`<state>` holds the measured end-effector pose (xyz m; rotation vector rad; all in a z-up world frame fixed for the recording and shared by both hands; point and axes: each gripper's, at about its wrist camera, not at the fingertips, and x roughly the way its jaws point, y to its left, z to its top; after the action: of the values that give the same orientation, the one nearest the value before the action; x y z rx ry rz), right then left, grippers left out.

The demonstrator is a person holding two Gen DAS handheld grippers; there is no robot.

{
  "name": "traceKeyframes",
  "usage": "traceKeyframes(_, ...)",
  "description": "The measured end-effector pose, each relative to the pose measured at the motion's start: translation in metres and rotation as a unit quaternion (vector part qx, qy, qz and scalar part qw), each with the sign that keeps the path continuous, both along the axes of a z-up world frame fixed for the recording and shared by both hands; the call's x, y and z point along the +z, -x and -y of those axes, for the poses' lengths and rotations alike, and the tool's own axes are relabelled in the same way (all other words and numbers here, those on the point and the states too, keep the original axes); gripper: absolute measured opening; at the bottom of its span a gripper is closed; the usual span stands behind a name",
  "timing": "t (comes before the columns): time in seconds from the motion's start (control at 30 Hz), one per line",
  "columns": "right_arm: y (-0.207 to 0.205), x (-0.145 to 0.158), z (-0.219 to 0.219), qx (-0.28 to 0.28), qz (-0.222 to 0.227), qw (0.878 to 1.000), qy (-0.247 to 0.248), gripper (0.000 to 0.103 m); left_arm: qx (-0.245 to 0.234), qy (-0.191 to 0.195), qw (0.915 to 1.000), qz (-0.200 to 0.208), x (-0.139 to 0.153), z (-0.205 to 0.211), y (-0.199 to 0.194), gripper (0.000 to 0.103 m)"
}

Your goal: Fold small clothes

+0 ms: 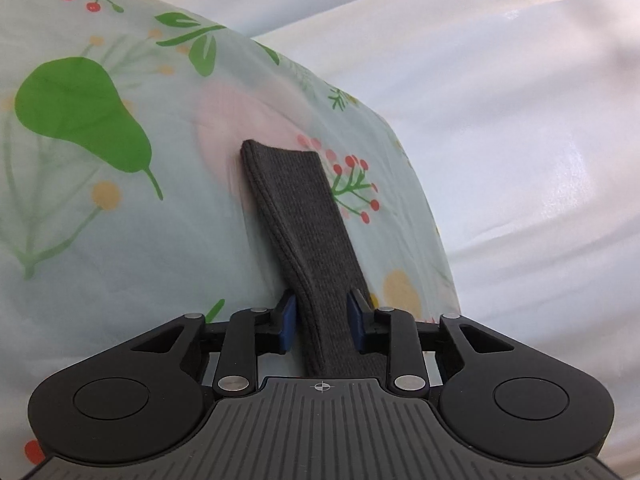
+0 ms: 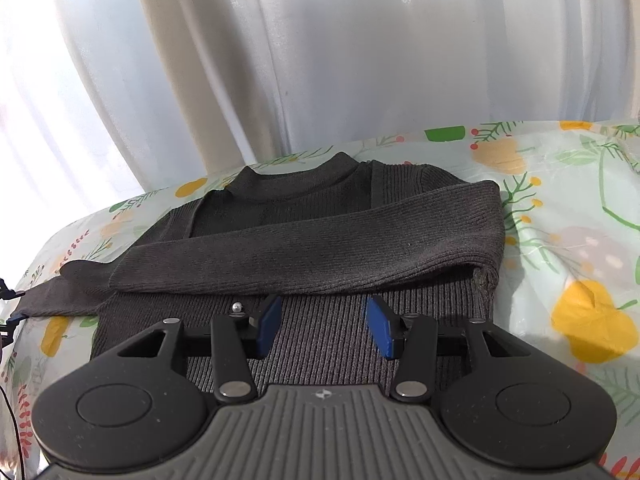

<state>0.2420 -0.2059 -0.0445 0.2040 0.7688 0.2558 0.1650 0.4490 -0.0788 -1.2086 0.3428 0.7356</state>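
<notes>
One dark grey ribbed sweater [image 2: 320, 240] lies flat on the surface, its round neckline [image 2: 298, 184] toward the far edge and its lower body nearest the right wrist camera. One sleeve [image 2: 316, 254] is folded straight across the chest, running from the bend at the right shoulder side to a cuff end that rests near the left edge of the body. The other sleeve [image 2: 60, 292] stretches out sideways past the left edge of the garment, lying on the cloth and reaching toward the frame's left border.

In the left wrist view that outstretched sleeve [image 1: 304, 232] runs away from the camera over the cloth, its cuff end farthest off. The left tongs [image 1: 322, 316] are pinched onto it, the blue pads [image 1: 288, 320] pressing the knit from both sides where it passes between them.

The right tongs [image 2: 322, 326] hover just above the sweater's lower body, spread moderately wide with nothing between the blue pads [image 2: 267, 324]; ribbed fabric shows through the gap.

The surface is covered by a pale mint cloth [image 2: 560, 216] printed with green leaves, red berries and yellow fruit shapes; in the left wrist view a large green leaf [image 1: 80, 112] and a sprig of red berries [image 1: 356, 184] sit either side of the held sleeve. Behind the surface hangs a white, glossy, pleated curtain [image 2: 320, 52], which also fills the right half of the left wrist view [image 1: 520, 120].
</notes>
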Motion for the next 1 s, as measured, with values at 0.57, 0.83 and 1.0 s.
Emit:
traceKeyframes(0.57,0.005,-0.004,0.011,-0.017,-0.017,0.999,-0.038,0.047,-0.07,-0.106,0.9919,0.005,0.037,0.043,-0.014,0.009)
traceKeyframes(0.83,0.007,-0.001,0.018,-0.017,-0.014,0.998,-0.065,0.047,-0.345,-0.259,0.8994,0.07,0.099,0.226,-0.053,0.01)
traceKeyframes(1.0,0.004,-0.003,0.013,-0.005,-0.021,0.995,-0.093,0.047,-0.507,-0.229,0.8288,0.064,0.073,0.326,-0.056,0.029)
